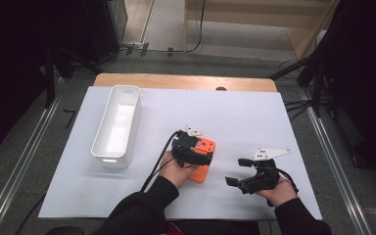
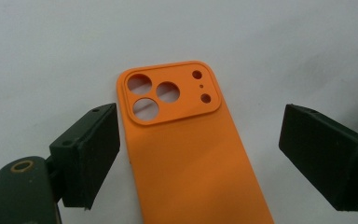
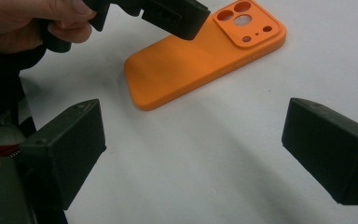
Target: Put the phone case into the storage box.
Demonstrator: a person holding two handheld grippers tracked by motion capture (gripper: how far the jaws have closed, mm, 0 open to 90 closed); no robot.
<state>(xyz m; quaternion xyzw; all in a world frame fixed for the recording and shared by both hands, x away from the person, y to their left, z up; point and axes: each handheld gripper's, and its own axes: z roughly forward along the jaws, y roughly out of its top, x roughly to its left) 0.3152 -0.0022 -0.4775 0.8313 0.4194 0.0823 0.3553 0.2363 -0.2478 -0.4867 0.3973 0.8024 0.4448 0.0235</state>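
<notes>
A: Status on the orange phone case (image 1: 201,166)? Picked yet?

B: No. It lies flat on the white sheet (image 1: 235,112), camera cutout up, roughly centre of the table, a bit toward the person's edge. The left gripper (image 1: 192,152) hovers right over it. In the left gripper view the case (image 2: 186,149) sits between the two jaws, which stand wide apart, a clear gap on each side of the case, no contact.

A: Right one?

B: The right gripper (image 1: 240,172) is at about 3 o'clock from the case, well apart, jaws spread wide with nothing between them. The right gripper view looks across the bare sheet at the case (image 3: 200,58) and the other gripper (image 3: 168,16) above it.

A: Where would it go?

B: Likely the white bin (image 1: 117,125), at about 10 o'clock from the case, long and narrow. It looks to have nothing in it. That's a guess from the layout.

A: So progress?

B: Early. The approach looks done: left gripper lined up over the case. Left to do, by my read: close on the case's long edges, lift, carry it to the bin, release. The case is thin and flat on the sheet, so the jaws need to get low to catch the edges.

A: Right hand's role?

B: Idle as far as the frames show.
</notes>
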